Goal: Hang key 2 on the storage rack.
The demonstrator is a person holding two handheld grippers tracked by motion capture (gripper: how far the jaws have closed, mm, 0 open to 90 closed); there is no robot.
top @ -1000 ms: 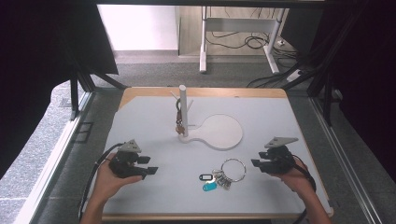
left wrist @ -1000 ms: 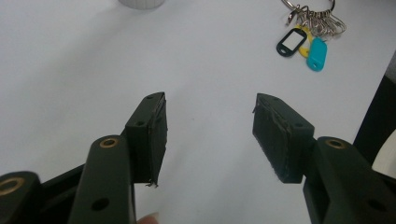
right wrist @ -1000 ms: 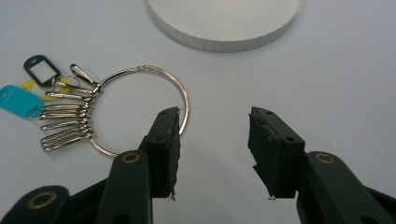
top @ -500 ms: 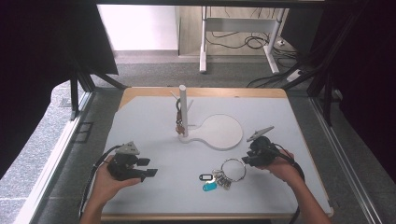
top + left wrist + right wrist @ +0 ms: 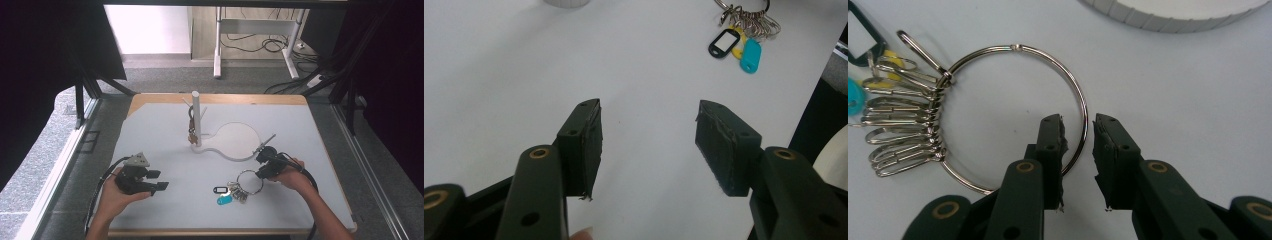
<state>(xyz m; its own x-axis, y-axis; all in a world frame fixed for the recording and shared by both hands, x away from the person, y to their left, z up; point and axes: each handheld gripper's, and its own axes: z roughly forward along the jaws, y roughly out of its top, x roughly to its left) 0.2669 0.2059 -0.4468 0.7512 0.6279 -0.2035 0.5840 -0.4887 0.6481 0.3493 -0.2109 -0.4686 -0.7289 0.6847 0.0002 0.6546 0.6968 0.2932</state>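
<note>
A large metal key ring (image 5: pixel 248 172) with several clips, a black tag (image 5: pixel 220 190) and a teal tag (image 5: pixel 224 199) lies flat on the white table near the front. My right gripper (image 5: pixel 260 175) reaches it from the right. In the right gripper view the ring's wire (image 5: pixel 1017 47) runs through the narrow gap between the jaws of my right gripper (image 5: pixel 1079 131). The jaws have just been closing and the pads do not press on the wire. My left gripper (image 5: pixel 157 180) rests at the front left, and in its own view my left gripper (image 5: pixel 649 135) is wide open with nothing between the jaws.
A white stand rises mid-table: an upright post (image 5: pixel 196 117) with pegs, a dark bunch of keys (image 5: pixel 192 131) hanging from one, and a round flat base (image 5: pixel 237 140) just behind the right gripper. The table's wooden edge (image 5: pixel 220 97) runs along the back.
The right gripper moved left and forward onto the key ring's right side and its jaws narrowed around the wire. The left gripper stayed put.
</note>
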